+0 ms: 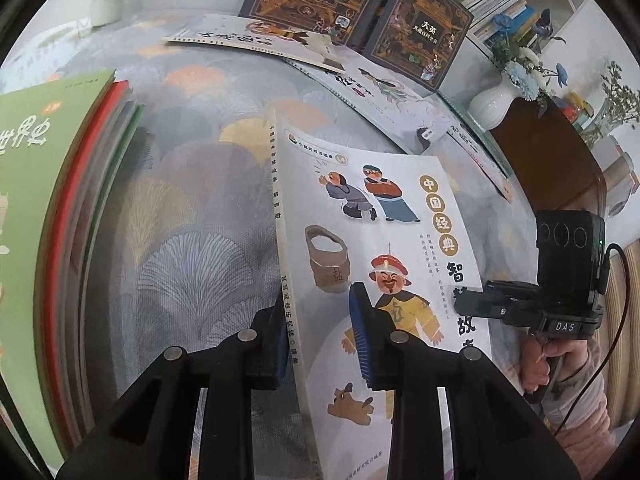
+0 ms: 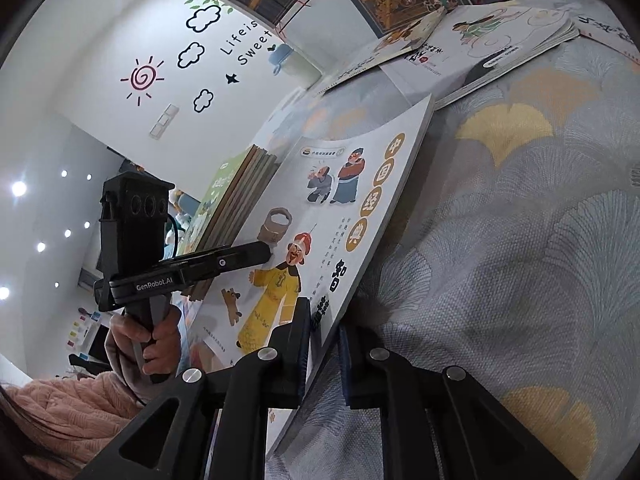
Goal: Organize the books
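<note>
Open patterned tablecloth [image 1: 192,184] lies left of the held white book [image 1: 372,216], between it and the green-topped stack of books [image 1: 48,208]; this lane is free. On the right wrist view the tablecloth [image 2: 520,240] right of the white book [image 2: 320,208] is also free. Far side: flat picture books [image 1: 260,38] and two dark boxed sets [image 1: 424,28] close the passage. Right edge: a white vase [image 1: 490,104] and a brown chair back [image 1: 544,152] stand near.
</note>
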The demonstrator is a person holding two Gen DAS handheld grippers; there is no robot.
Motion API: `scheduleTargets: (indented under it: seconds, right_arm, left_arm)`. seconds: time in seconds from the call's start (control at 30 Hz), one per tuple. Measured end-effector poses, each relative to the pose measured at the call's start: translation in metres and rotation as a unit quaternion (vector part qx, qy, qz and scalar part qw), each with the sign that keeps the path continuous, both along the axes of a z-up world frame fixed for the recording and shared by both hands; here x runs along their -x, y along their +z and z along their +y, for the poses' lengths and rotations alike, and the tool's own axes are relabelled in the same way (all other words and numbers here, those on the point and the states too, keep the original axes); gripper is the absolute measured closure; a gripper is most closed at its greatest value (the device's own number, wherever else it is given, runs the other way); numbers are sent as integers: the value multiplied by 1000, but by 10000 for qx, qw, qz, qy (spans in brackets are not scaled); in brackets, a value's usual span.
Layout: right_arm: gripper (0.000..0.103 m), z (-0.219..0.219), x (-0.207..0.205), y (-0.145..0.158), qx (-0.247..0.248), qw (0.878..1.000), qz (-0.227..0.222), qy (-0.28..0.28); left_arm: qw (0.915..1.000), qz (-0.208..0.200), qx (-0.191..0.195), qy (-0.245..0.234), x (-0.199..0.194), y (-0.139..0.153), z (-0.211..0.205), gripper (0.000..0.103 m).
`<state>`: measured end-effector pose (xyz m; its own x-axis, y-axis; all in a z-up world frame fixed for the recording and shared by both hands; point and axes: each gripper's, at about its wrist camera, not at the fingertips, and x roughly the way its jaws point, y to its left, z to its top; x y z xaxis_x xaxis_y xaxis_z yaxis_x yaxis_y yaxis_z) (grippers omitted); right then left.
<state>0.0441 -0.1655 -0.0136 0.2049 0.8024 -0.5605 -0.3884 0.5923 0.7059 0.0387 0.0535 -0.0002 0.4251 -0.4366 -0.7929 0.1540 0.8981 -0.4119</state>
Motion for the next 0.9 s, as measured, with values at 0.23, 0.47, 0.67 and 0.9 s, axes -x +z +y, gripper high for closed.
scheduleTargets:
  seconds: [0.23,0.47,0.67,0.9]
  right_arm:
    - [88,6,6,7,200,9992,27,-356]
    - [88,15,28,26,409,9985,-147,-321]
    - [88,18,42,52,507,9973,-385,-356]
    - [87,33,52,84,710,9948,-690,-254]
  left_arm:
    - [9999,110,13,72,0,1,0,75]
    - [9993,327,-194,29,9,8,-3,75]
    - [9992,370,-115,33,18,14,2,77]
    - [10000,33,-58,24,25,46,11,77]
